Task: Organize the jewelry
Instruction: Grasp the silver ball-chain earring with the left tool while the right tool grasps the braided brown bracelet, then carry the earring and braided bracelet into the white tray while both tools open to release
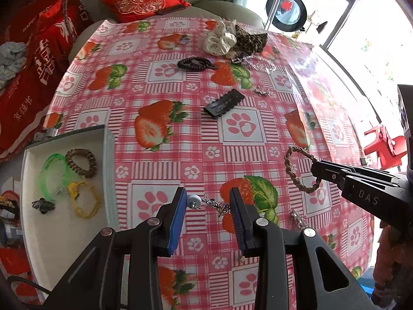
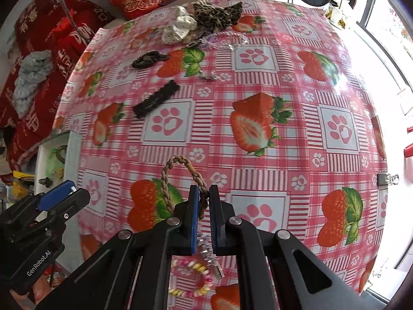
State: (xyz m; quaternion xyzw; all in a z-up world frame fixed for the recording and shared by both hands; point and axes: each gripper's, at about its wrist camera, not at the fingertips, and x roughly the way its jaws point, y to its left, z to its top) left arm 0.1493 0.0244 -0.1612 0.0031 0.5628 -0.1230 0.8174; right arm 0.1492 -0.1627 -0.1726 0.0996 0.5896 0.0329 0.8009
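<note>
My right gripper (image 2: pixel 204 190) is shut on a braided brown rope bracelet (image 2: pixel 167 180), which hangs lifted above the tablecloth. The left wrist view shows the same bracelet (image 1: pixel 291 165) in the right gripper (image 1: pixel 316 170) at the right side. My left gripper (image 1: pixel 207 191) stands open above the table with nothing between its pads. A silver chain with a pearl bead (image 1: pixel 206 202) lies on the cloth below it. A white tray (image 1: pixel 64 232) at the left holds a green bangle (image 1: pixel 51 170), a brown coil hair tie (image 1: pixel 81 162), a yellow bracelet (image 1: pixel 82 201) and a small dark piece (image 1: pixel 42 205).
On the strawberry tablecloth (image 1: pixel 160 170) lie a black hair clip (image 1: pixel 224 106), a black coil clip (image 1: pixel 193 64), scrunchies (image 1: pixel 222 40) and silver chains (image 1: pixel 260 91). A pastel bead bracelet (image 2: pixel 191 279) and a sparkly silver piece (image 2: pixel 206 250) lie under my right gripper. Red bedding (image 1: pixel 38 51) lies at the left.
</note>
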